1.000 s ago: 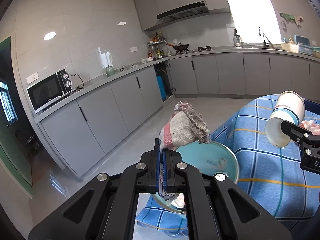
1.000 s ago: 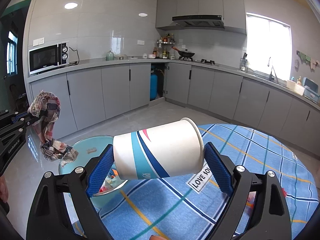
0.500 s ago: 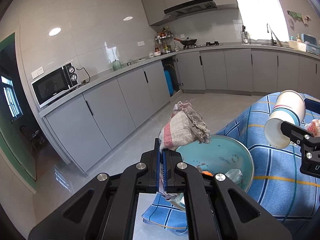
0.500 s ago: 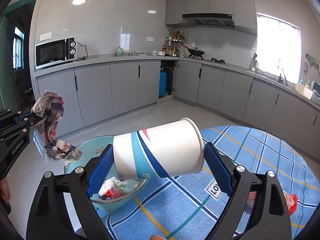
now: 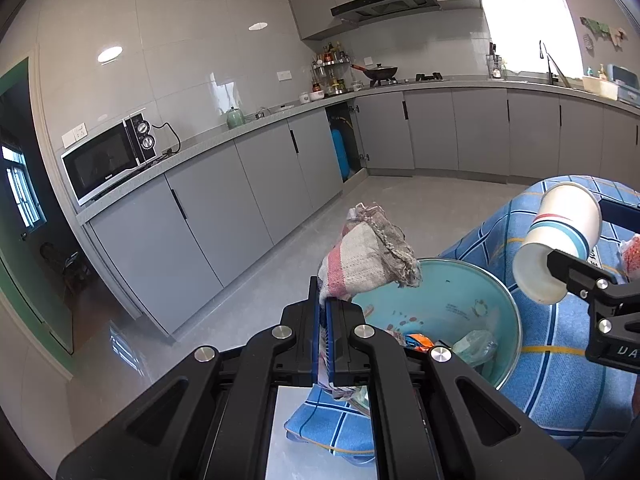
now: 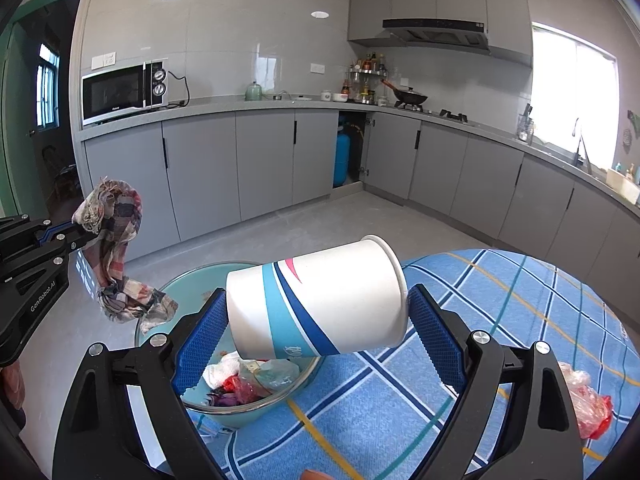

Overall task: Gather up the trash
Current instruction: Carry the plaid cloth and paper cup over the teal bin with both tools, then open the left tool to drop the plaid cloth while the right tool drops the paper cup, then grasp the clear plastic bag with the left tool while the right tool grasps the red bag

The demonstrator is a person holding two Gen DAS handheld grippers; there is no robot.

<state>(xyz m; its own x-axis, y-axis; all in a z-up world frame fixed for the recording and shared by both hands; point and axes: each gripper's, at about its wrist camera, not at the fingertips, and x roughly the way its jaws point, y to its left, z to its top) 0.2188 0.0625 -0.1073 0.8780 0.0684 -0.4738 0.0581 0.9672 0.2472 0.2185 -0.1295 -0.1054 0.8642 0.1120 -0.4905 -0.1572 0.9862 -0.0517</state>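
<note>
Rag [image 5: 370, 258] pinched in shut left tool [image 5: 326, 330], paper cup [image 6: 320, 312] clamped sideways in right tool [image 6: 316, 332], bowl [image 6: 160, 300] just beyond both

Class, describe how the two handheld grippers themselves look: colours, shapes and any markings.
Both are black angular linkage frames with silver screw heads. The right gripper has ribbed blue pads on its fingers. The left gripper has blue pads too, and white lettering on its side.

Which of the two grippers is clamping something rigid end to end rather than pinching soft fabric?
The right gripper: its blue pads hold the white paper cup with blue stripes sideways, base to rim. The left gripper is shut on the checked cloth rag.
</note>
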